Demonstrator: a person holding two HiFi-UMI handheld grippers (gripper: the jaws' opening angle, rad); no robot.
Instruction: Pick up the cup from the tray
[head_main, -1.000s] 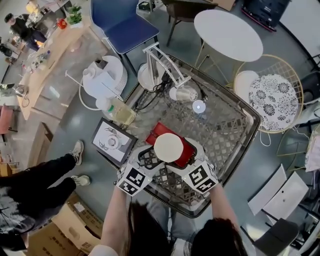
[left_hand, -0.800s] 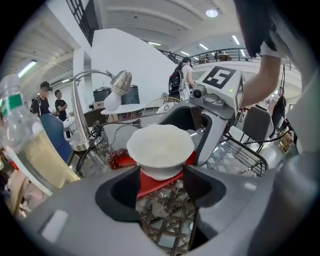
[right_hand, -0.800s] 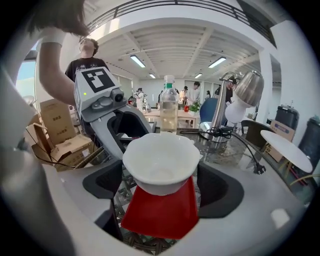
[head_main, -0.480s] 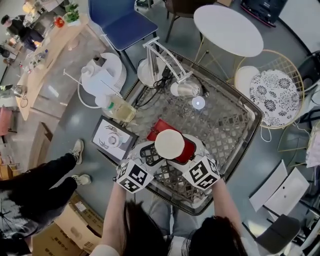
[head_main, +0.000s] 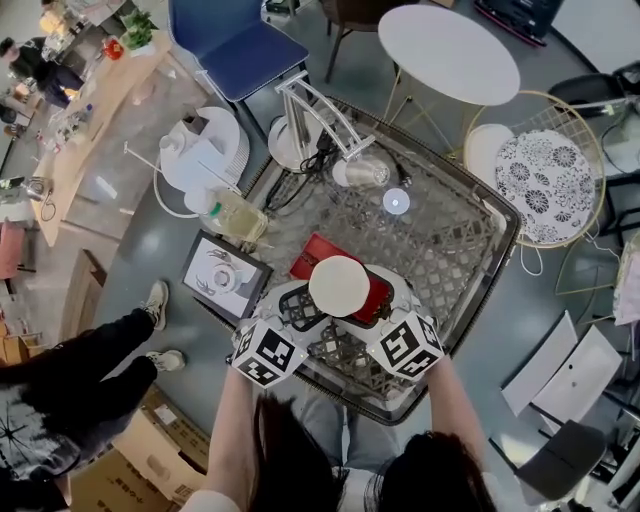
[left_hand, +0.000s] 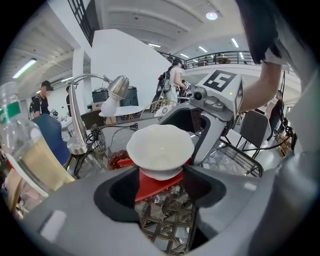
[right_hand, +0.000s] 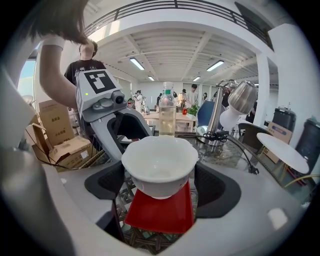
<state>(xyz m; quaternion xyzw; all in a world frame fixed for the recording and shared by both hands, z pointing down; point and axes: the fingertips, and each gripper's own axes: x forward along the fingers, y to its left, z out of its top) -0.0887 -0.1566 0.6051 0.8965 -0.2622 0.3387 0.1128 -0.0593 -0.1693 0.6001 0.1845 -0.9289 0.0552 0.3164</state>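
Left gripper view: bottle (left_hand: 21, 150) clipped by the left edge, can't tell if left gripper (left_hand: 160, 172) pads actually press the cup (left_hand: 160, 149) or just flank it; head view: cup hides most of the red tray (head_main: 311, 257), bystander (head_main: 70, 385) cut off at the left edge.

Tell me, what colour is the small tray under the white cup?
Plain red. The tray beneath the cup shows best in the right gripper view.
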